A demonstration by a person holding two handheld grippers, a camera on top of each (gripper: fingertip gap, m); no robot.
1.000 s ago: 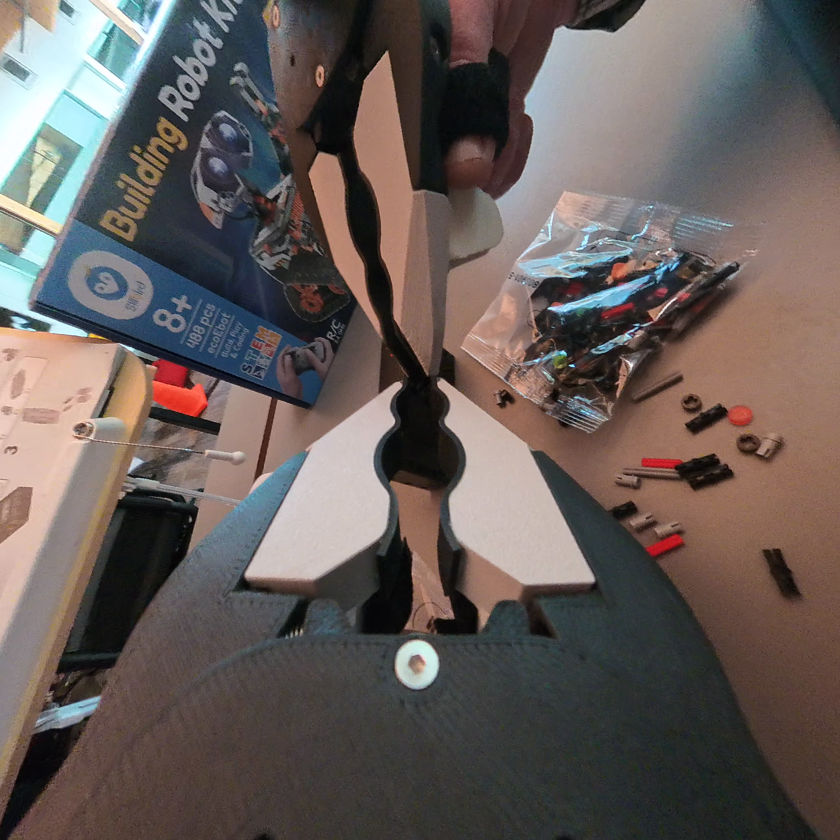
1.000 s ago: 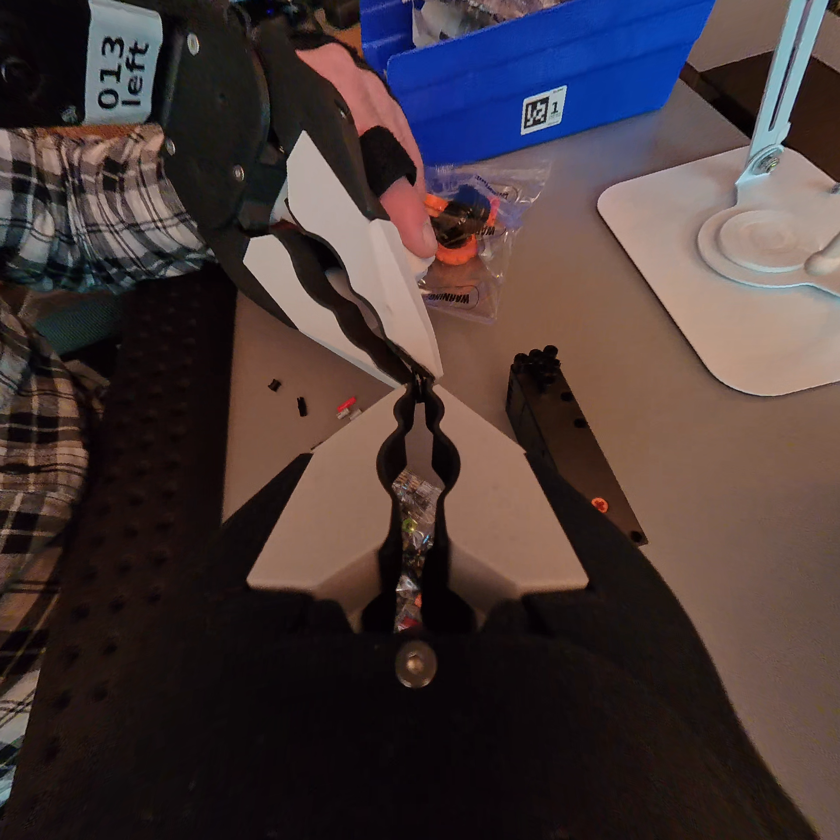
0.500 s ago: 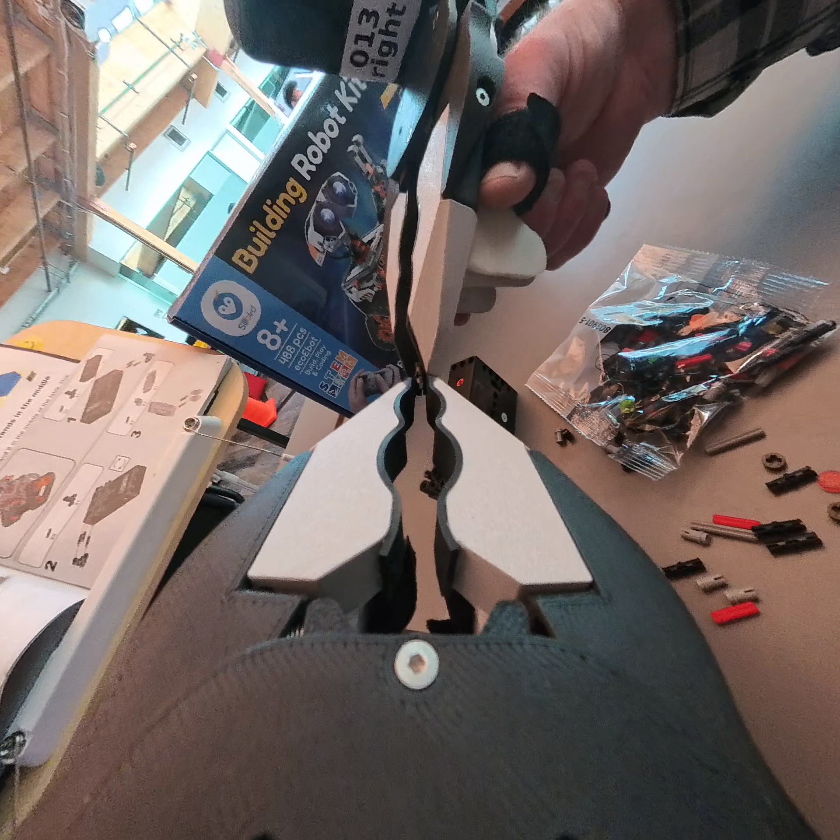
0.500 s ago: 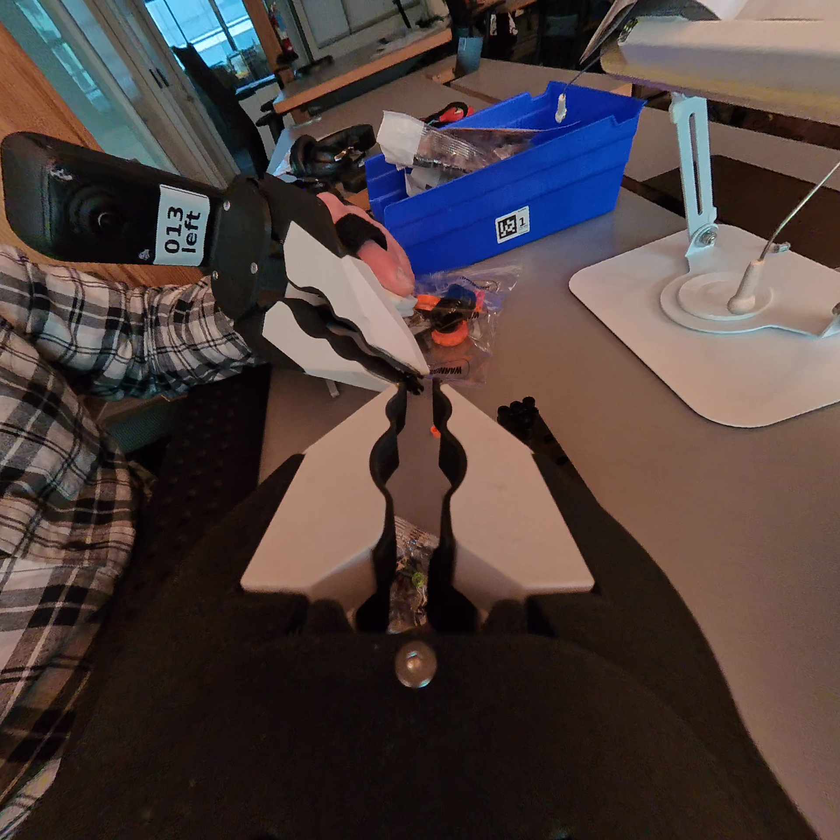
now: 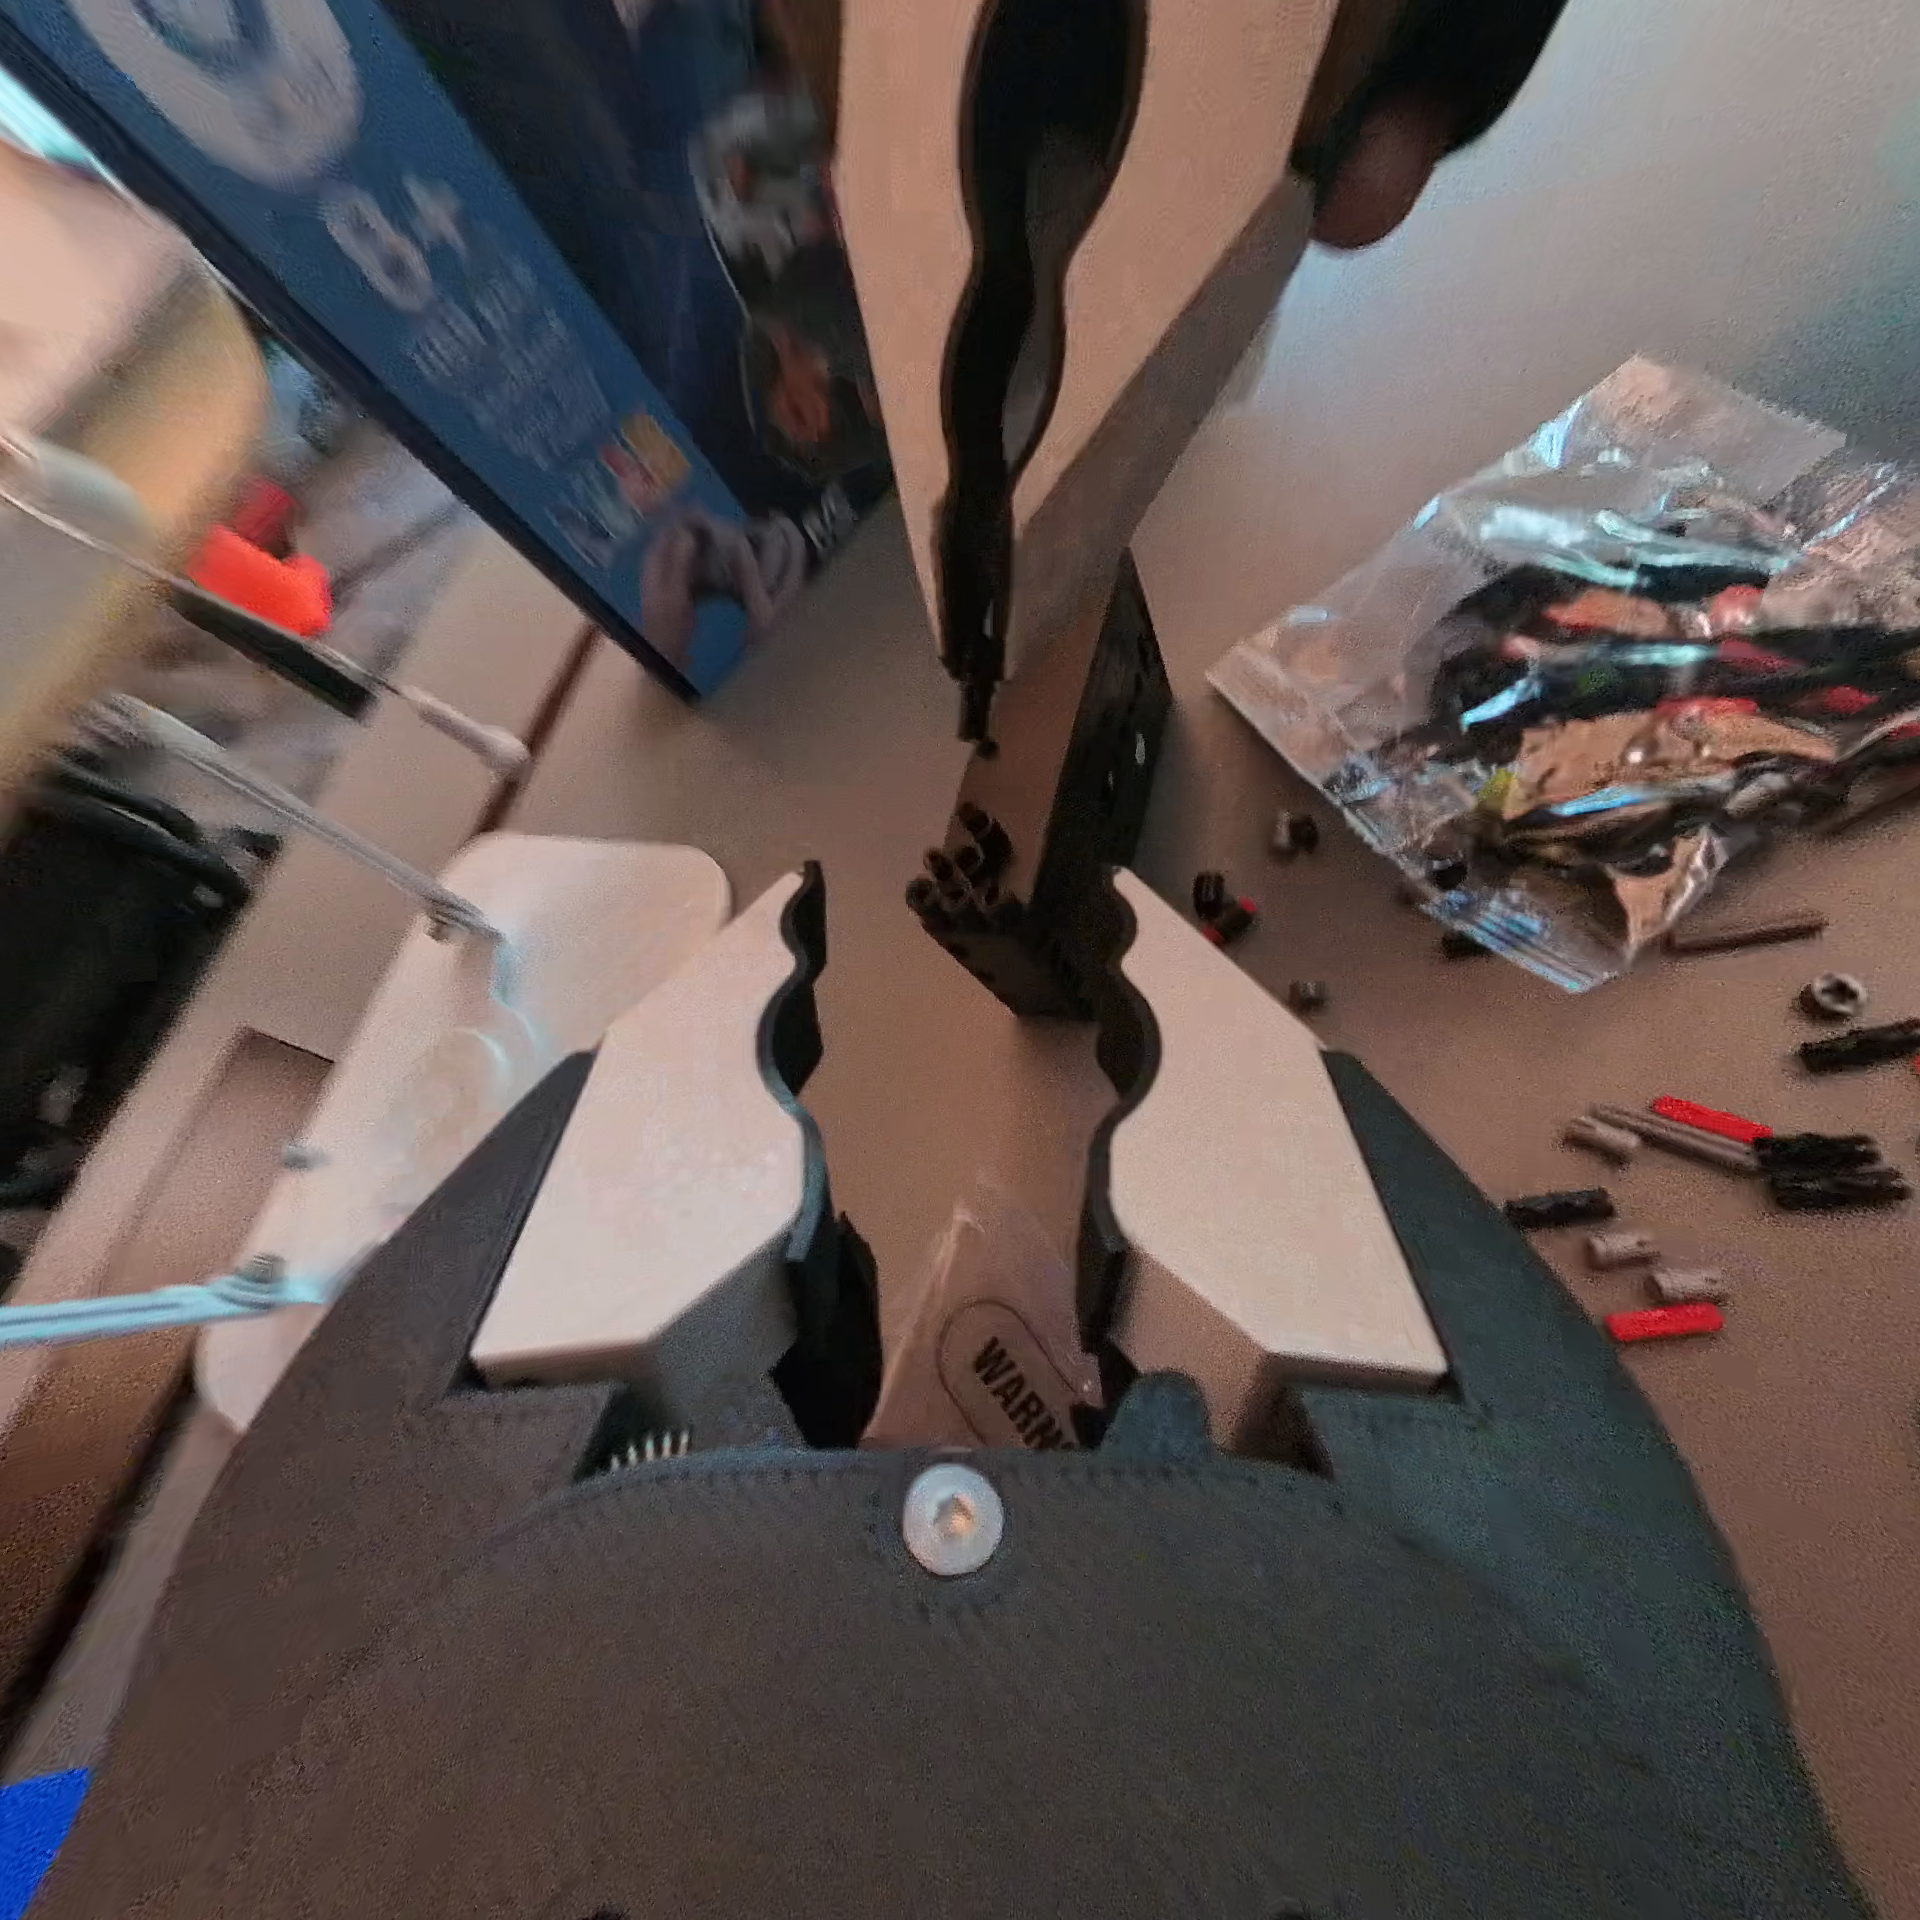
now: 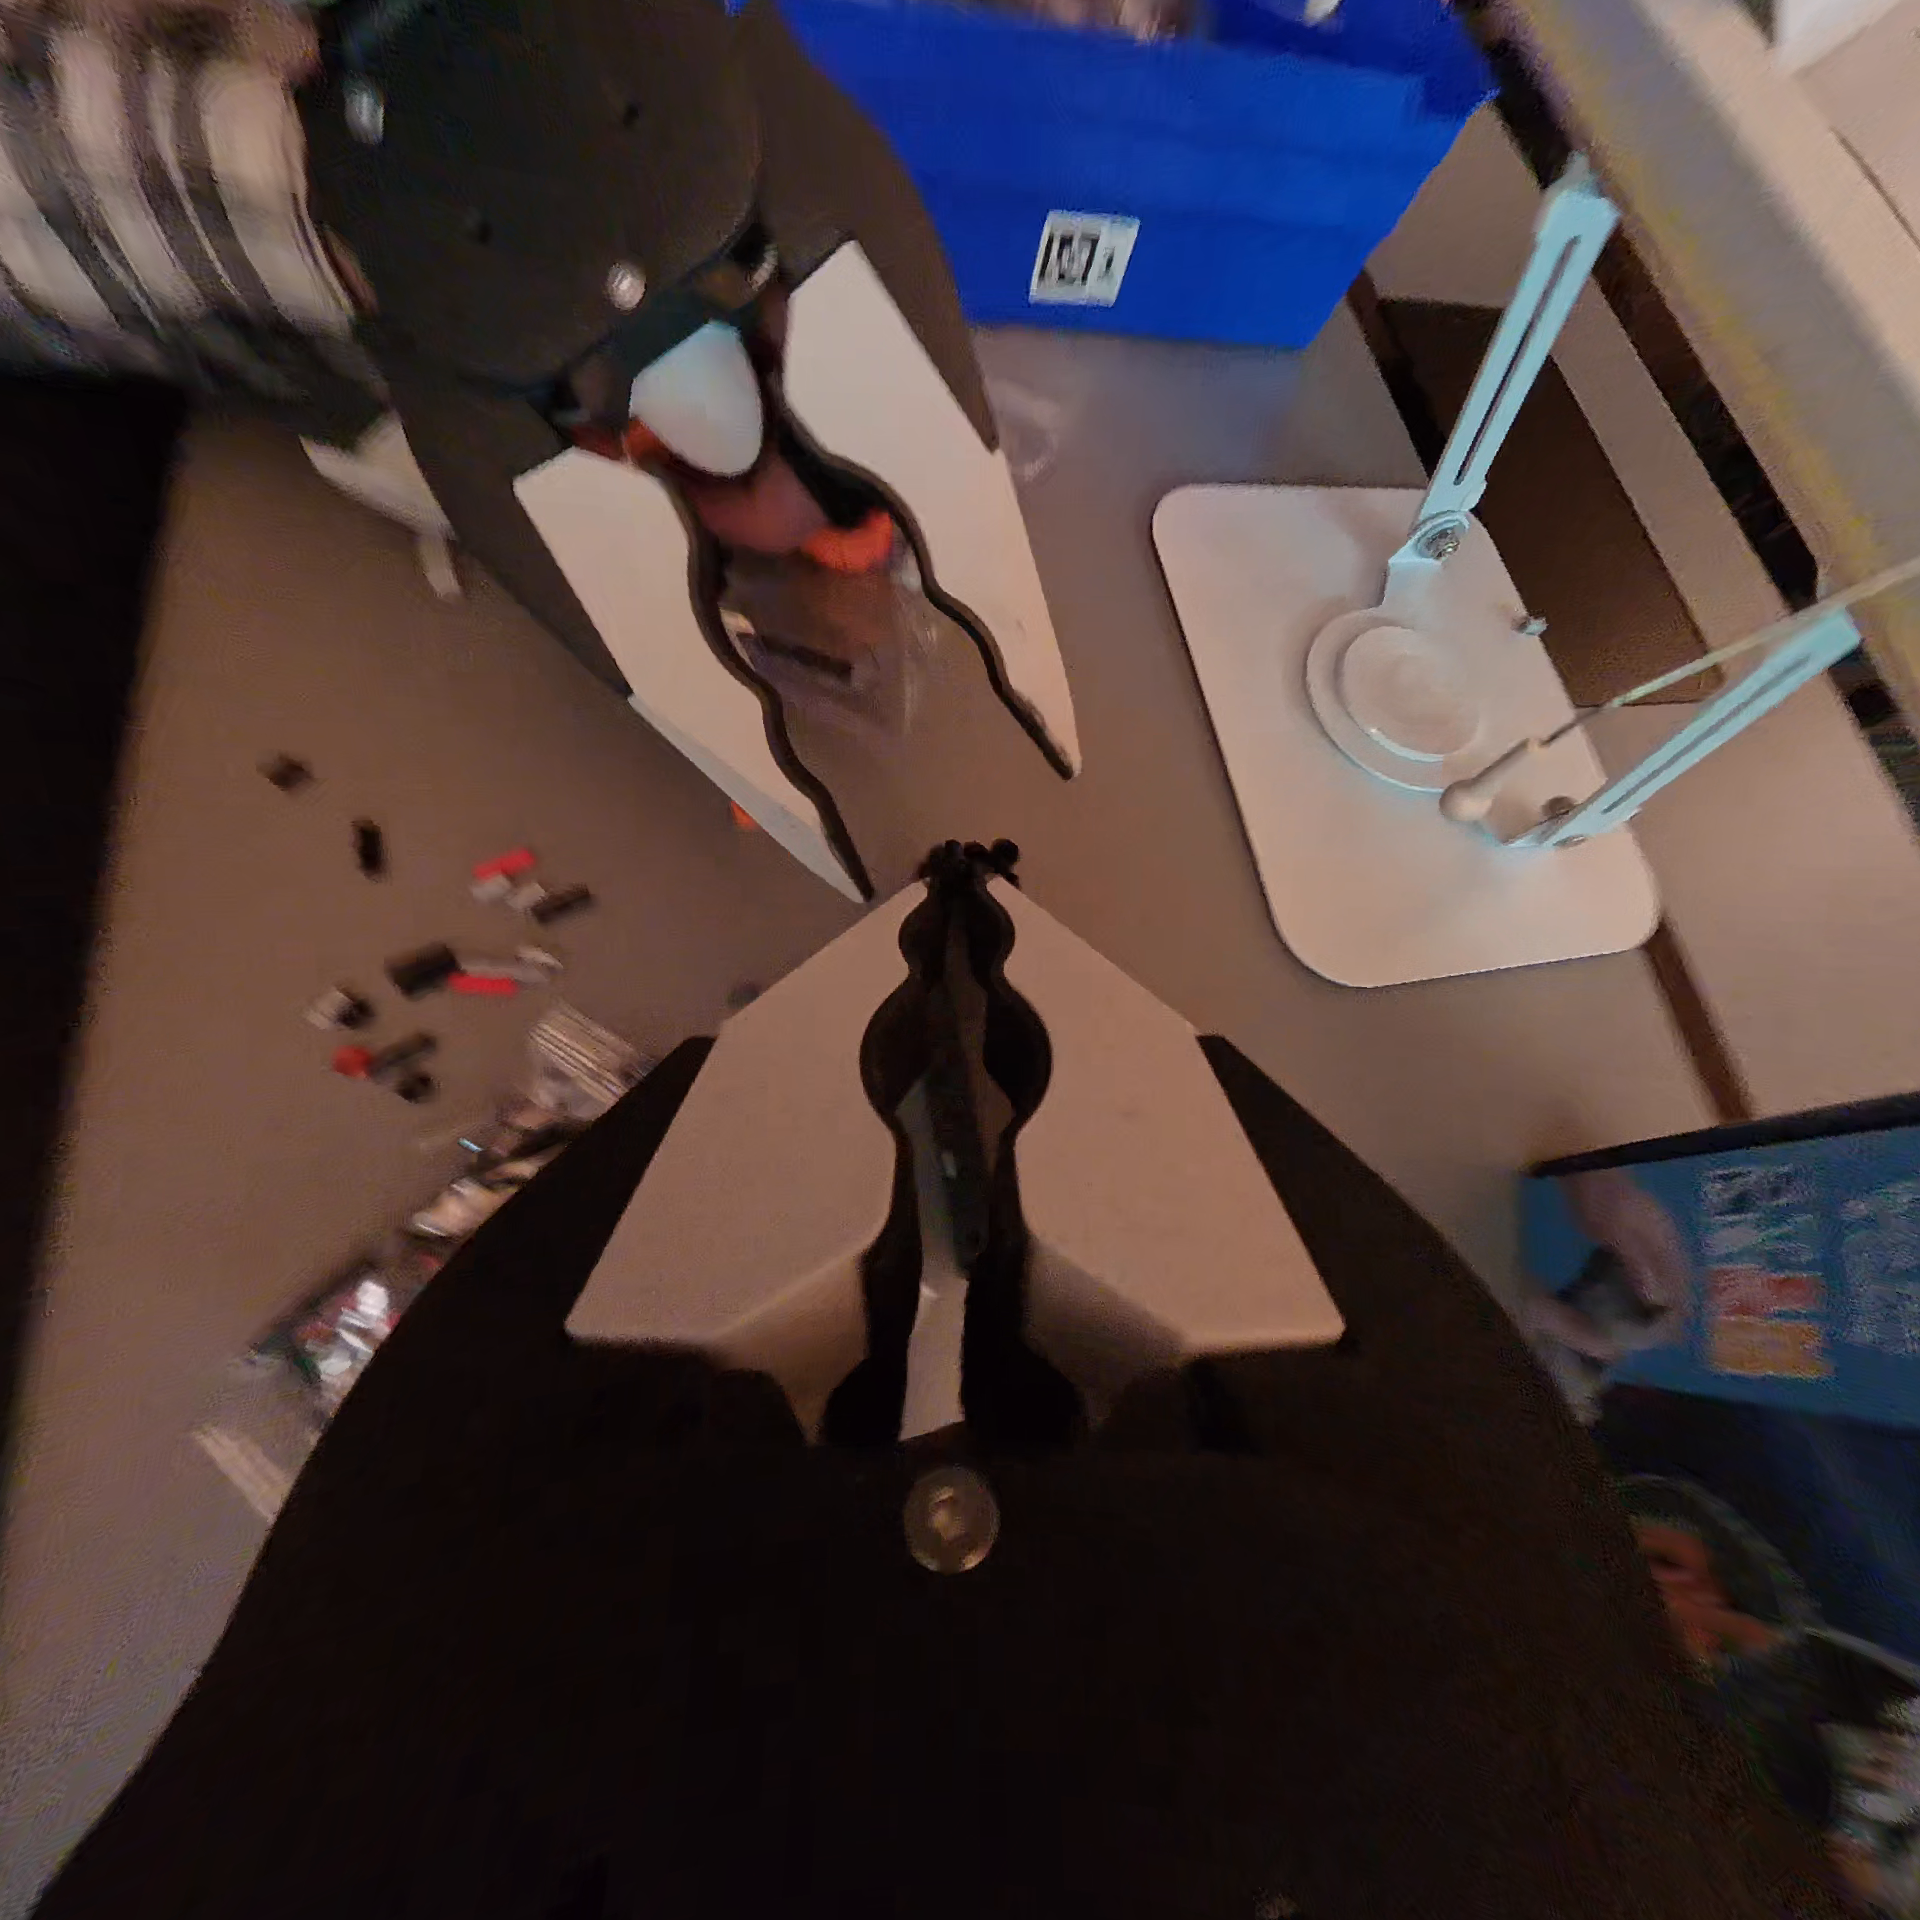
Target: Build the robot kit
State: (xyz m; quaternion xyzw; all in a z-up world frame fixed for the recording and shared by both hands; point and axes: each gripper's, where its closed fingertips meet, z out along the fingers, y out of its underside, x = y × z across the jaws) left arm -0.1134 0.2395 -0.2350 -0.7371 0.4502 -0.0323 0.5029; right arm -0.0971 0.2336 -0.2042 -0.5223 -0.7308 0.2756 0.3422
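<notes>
Grey table (image 5: 1558,260), foil bag (image 5: 1621,727) of parts; left gripper (image 5: 966,935) fingers spread; right gripper (image 6: 961,894) clenching black block (image 5: 1081,821).

Dim warm indoor light, heavy motion blur at edges, wide-angle distortion

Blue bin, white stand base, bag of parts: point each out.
blue bin (image 6: 1195,135), right wrist view, front wall.
white stand base (image 6: 1351,831), right wrist view, bare flat plate.
bag of parts (image 5: 1621,665), left wrist view, crinkled middle.

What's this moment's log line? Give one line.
left gripper open, by block | right gripper shut on block | bag, loose parts on table
</notes>
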